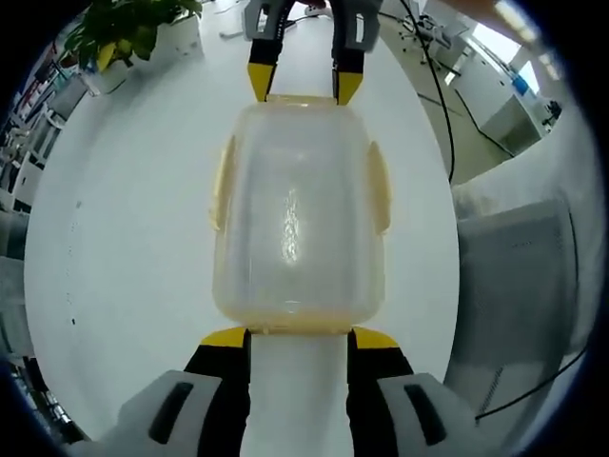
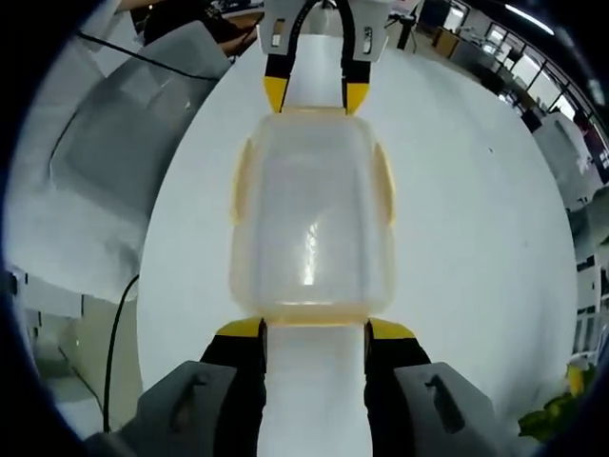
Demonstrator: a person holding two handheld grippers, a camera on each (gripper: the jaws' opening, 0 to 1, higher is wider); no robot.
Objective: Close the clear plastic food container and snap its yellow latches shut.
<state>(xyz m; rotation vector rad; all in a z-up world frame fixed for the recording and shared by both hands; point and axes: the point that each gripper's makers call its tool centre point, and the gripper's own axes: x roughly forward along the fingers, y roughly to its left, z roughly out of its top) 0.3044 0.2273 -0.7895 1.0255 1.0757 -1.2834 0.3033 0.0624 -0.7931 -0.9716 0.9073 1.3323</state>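
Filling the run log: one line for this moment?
clear plastic food container with yellow latches on white table | lid on | left tool open at near end | right tool open at opposite end

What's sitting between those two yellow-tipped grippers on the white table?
The clear plastic food container, lid on, lies between the left gripper and the right gripper in the left gripper view.

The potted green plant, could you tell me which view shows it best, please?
The left gripper view: the potted green plant sits at the upper left, beyond the table, leaves and pale pot visible. In the right gripper view only a few leaves peek in at the lower right edge.
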